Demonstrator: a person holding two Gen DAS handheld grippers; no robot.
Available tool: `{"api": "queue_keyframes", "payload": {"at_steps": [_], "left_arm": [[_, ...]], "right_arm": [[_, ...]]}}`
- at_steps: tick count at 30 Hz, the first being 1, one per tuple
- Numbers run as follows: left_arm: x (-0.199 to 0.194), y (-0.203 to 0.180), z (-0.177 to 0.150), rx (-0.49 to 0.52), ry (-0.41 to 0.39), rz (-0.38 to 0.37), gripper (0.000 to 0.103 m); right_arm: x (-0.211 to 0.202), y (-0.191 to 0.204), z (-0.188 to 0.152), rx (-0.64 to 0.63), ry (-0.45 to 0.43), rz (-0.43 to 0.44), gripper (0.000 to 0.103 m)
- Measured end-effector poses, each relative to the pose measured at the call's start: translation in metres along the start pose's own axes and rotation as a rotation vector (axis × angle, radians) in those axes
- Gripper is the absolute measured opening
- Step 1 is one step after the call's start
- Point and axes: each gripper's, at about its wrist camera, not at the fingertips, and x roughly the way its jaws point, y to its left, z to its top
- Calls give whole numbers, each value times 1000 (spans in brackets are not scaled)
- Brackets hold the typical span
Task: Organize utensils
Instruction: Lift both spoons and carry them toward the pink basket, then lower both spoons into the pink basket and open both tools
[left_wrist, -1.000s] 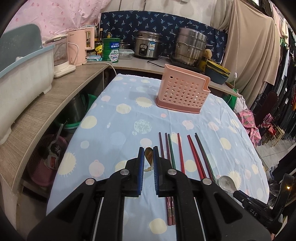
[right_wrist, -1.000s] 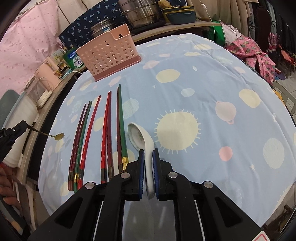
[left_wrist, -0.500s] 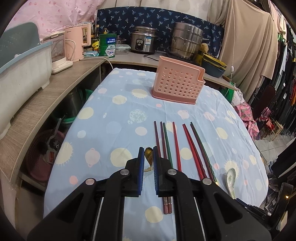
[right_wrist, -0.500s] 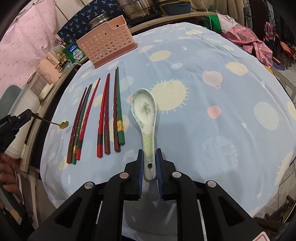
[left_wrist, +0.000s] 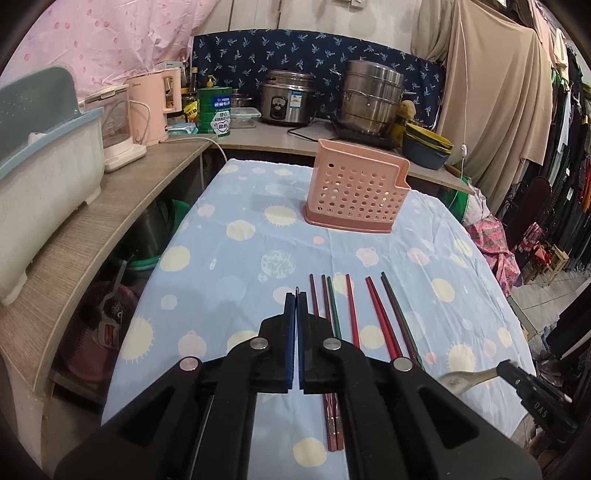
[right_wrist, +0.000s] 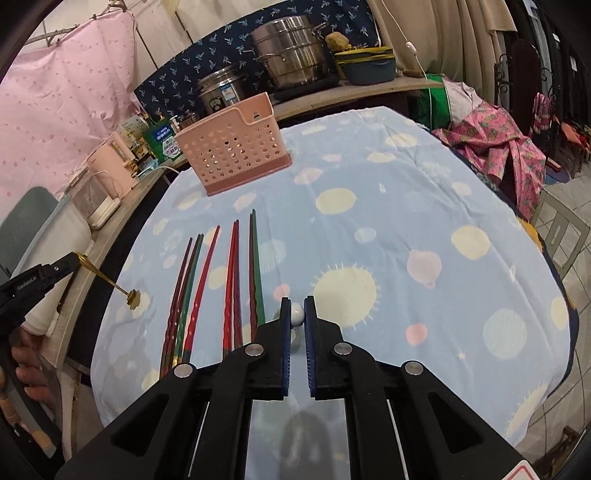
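A pink perforated utensil basket (left_wrist: 356, 190) stands upright at the far end of the table; it also shows in the right wrist view (right_wrist: 236, 147). Several red, green and dark chopsticks (left_wrist: 369, 317) lie in a row on the cloth (right_wrist: 229, 280). My left gripper (left_wrist: 296, 297) is shut on a thin gold fork (right_wrist: 110, 282), held in the air left of the chopsticks. My right gripper (right_wrist: 297, 304) is shut on a white ceramic spoon (left_wrist: 463, 380), held above the cloth; only its end (right_wrist: 297, 314) shows between the pads.
A blue spotted cloth (right_wrist: 406, 221) covers the table. A wooden counter (left_wrist: 77, 243) runs along the left with a dish rack (left_wrist: 40, 173) and a pink kettle (left_wrist: 155, 107). Steel pots (left_wrist: 369, 98) stand behind the basket. Clothes hang at the right.
Both grippers have lifted off the table. The spoon has risen with the right gripper and turned end-on. The fork has turned edge-on in the left gripper.
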Motion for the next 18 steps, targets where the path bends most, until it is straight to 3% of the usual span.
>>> {"api": "queue_keyframes", "payload": {"at_steps": [10,18], "left_arm": [[1,2,18,6,-15,-20,0],[12,-7,81,23,-80,-64,0]], "right_arm": [[2,14,40,-33,-77,37,8],[14,29,120,-74,-205,55,8]]}}
